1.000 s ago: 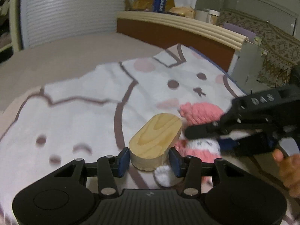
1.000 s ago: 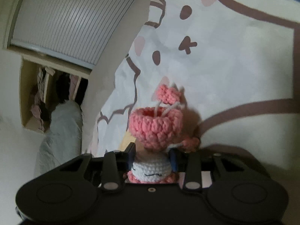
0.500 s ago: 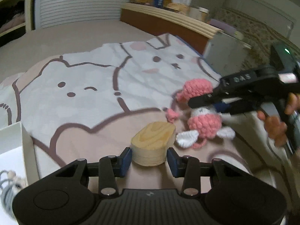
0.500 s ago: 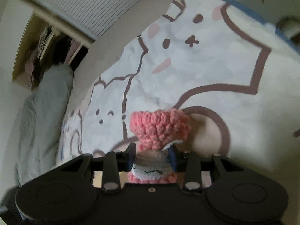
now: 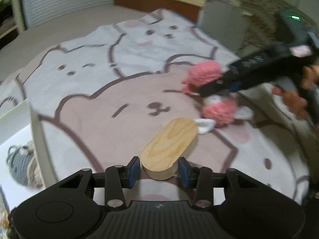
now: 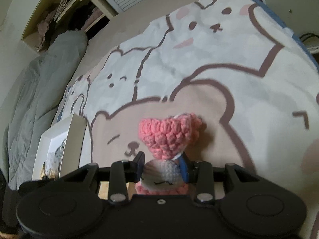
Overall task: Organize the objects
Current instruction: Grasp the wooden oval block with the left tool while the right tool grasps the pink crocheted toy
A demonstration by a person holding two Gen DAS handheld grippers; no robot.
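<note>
Left wrist view: oval wooden block (image 5: 169, 146) sits between the left gripper (image 5: 159, 169) pads, above the blanket. Jaws have just been opening; the right pad appears slightly off the block's side, the left pad about touching, so contact is uncertain. Right gripper (image 5: 207, 93) crosses the upper right, clamped on a pink crochet doll (image 5: 211, 91), its white ear just beside the block's far end. A hand (image 5: 299, 97) holds that gripper's handle.

Right wrist view: right gripper (image 6: 161, 167) pads pinch the crochet doll (image 6: 167, 137) at its waist, pink hat forward. Cartoon-bear blanket (image 6: 199, 69) beneath. White box (image 6: 57, 139) at left, grey yarn item (image 5: 22, 159) inside.
</note>
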